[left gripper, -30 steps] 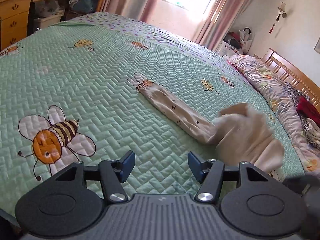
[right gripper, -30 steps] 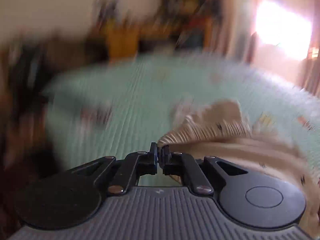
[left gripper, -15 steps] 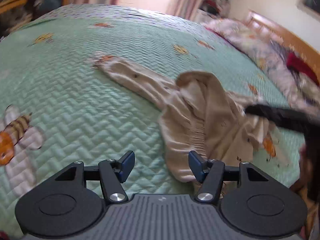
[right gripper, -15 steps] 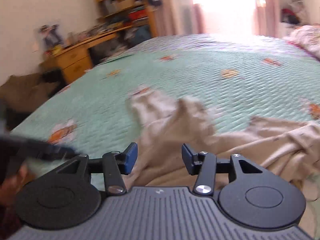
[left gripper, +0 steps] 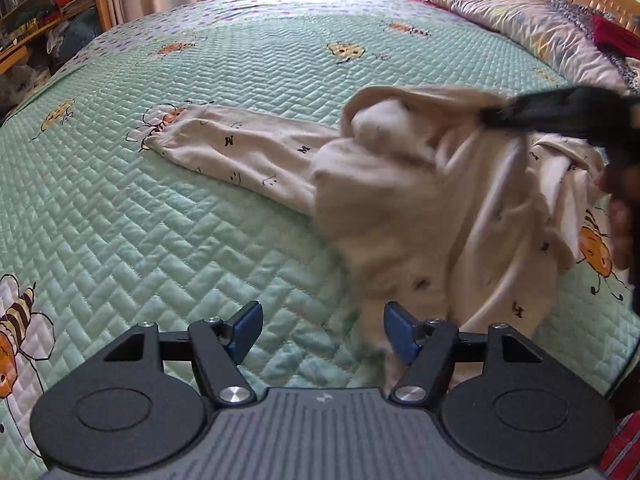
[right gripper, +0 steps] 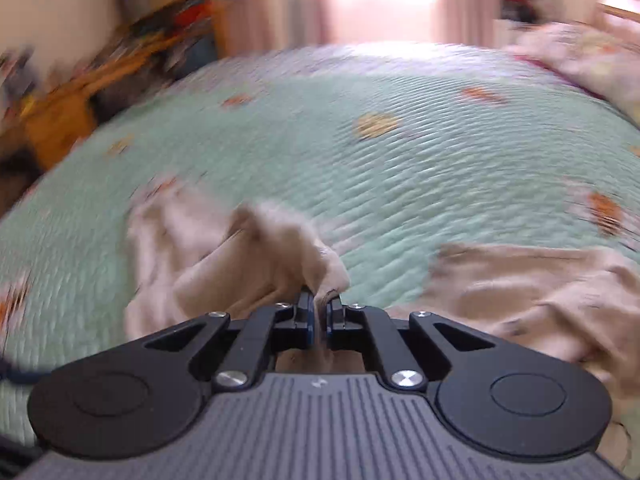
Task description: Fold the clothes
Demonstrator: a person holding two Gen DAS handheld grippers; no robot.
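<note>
Beige printed trousers [left gripper: 420, 208], bunched on green bee quilt [left gripper: 160, 220], one leg lying flat w/ long axis to far-left; R gripper [right gripper: 319, 318] clamped on lifted waist fabric, L gripper [left gripper: 322, 330] jaws apart, nearer the hanging edge.

Small black "M" letters are printed on the beige garment [left gripper: 256, 152]; nothing else readable

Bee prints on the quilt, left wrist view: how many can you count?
7 at least: bottom-left edge, far left, under the trouser cuff, upper left, centre top, upper right, right by the garment. Others may be hidden under the cloth.
</note>
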